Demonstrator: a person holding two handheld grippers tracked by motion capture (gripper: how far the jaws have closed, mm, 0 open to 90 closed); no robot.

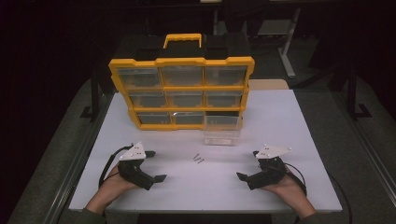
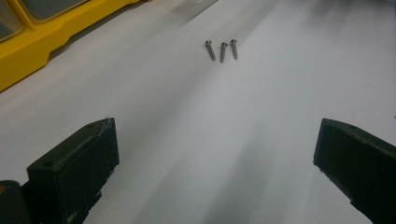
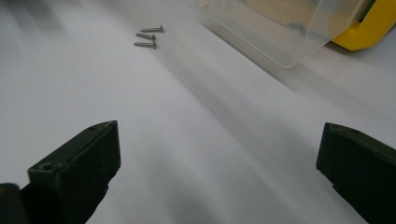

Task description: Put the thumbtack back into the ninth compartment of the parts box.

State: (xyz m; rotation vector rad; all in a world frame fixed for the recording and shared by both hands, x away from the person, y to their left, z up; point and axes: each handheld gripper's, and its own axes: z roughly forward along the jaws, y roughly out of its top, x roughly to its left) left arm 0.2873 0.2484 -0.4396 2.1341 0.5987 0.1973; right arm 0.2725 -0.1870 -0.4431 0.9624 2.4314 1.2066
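Three small metal screws lie side by side on the white table, between my two grippers. My left gripper rests at the front left, jaws wide open and empty; the screws lie ahead of it. My right gripper rests at the front right, also open and empty, with the screws ahead to its upper left. A clear plastic drawer is pulled out of the yellow organizer and sits on the table before its bottom right slot.
The yellow organizer with clear drawers and a yellow handle stands upright at the back of the table. The clear drawer lies just beyond the screws. A person's hands hold both grippers near the table's front edge.
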